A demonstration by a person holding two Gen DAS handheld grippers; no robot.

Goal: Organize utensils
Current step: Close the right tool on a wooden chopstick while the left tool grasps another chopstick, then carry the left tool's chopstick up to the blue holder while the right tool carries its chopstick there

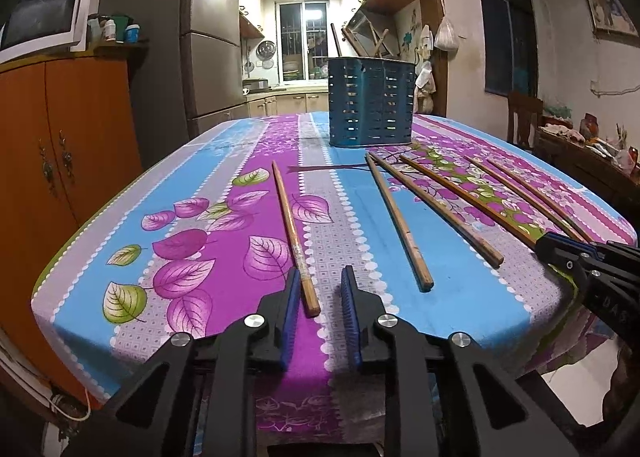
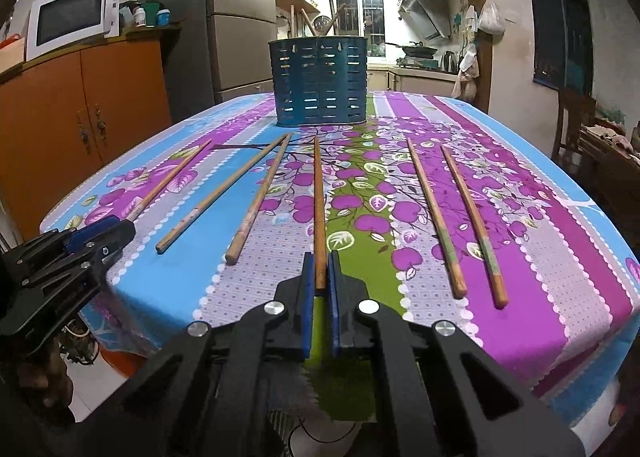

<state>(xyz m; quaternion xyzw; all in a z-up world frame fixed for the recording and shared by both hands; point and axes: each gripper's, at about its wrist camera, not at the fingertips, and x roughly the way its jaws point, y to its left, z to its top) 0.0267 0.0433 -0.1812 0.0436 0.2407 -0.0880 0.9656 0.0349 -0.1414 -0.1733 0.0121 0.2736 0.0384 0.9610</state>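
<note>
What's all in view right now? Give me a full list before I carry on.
chopsticks: six, brown wood, lying side by side on the tablecloth, pointing toward the holder
utensil holder: one, teal, slotted, upright at the far middle of the table, handles sticking out
tablecloth: one, purple, blue and green leaf print, covering the table
microwave: one, white, on the orange cabinet at left
fridge: one, grey, behind the table
left gripper: black, blue pads, jaws open around the leftmost chopstick's near end
right gripper: black, blue pads, jaws shut on the third chopstick from the right
</note>
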